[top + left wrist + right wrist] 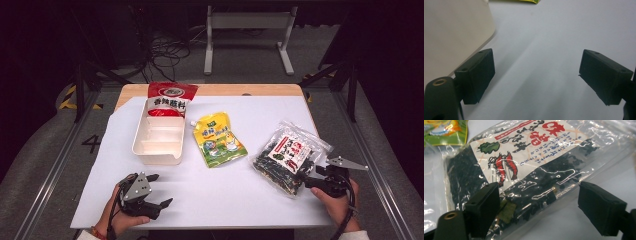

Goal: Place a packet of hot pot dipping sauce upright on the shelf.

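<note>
A white sheet [240, 195] covers the wooden table [215, 90]. On it, toward the far left, stands a cream compartmented tray [159, 137] with a red sauce packet [170, 100] leaning in its far end. Just right of the tray lies a yellow-green spouted pouch [218, 140]. At the right lies a clear bag of dried seaweed [290, 157] with a shrimp label, flat on the sheet. The right gripper [312, 175] sits at the bag's near right edge, jaws spread wide, the bag's edge lying between them unpinched. The left gripper [159, 190] hovers near the tray's near end, jaws spread, nothing between them.
</note>
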Tool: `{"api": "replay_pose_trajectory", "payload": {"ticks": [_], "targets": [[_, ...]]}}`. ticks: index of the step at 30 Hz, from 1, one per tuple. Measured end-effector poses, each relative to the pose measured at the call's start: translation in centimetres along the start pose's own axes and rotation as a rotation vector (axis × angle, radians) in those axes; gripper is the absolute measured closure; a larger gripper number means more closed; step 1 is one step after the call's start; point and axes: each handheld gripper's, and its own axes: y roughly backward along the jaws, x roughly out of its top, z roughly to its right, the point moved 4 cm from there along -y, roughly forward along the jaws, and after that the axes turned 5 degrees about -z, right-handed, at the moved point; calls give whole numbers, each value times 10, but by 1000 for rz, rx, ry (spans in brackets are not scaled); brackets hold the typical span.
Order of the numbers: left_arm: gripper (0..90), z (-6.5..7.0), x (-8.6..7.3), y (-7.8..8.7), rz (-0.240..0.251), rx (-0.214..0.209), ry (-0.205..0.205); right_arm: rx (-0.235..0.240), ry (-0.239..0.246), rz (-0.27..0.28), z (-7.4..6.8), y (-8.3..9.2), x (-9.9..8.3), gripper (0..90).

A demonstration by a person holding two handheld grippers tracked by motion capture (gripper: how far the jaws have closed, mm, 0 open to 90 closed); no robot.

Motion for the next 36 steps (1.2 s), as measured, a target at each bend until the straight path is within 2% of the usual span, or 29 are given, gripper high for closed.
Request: {"api": "replay_pose_trajectory", "payload": {"ticks": [2,4,6,8,10,11,13,14,18,21,24,27,28,31,32,36], "targets": [[140,1,0,-2,-3,-6,-4,14,-31,-6,2,-4,2,114],[139,2,1,-4,-4,-21,-3,58,-79,-19,5,-9,2,83],[140,4,2,-7,-11,-36,-8,79,-57,-39,3,-11,4,73],[139,6,3,-10,-19,-46,-17,121,-43,-48,0,-14,6,75],[140,8,5,-12,-26,-54,-25,148,-2,-56,-5,-16,7,136],[140,9,5,-13,-26,-56,-28,188,19,-64,-10,-18,7,142],[142,10,7,-15,-27,-73,-28,208,90,-77,-21,-23,8,199],[142,10,8,-16,-30,-74,-27,215,108,-86,-25,-25,9,231],[147,13,12,-20,-26,-102,-21,287,147,-110,-39,-32,13,431],[149,15,16,-23,-27,-120,-21,366,148,-119,-45,-37,13,521],[152,16,26,-30,-20,-152,-7,395,151,-117,-44,-37,13,578],[157,17,42,-39,3,-199,14,393,203,-92,-47,-35,12,607],[157,17,42,-39,3,-199,14,393,203,-92,-47,-35,12,607],[157,22,66,-60,7,-253,22,401,290,-60,-56,-33,10,617],[156,22,66,-60,7,-253,22,401,290,-60,-56,-33,10,617],[152,24,83,-80,7,-270,43,393,366,-34,-66,-30,7,624]]}}
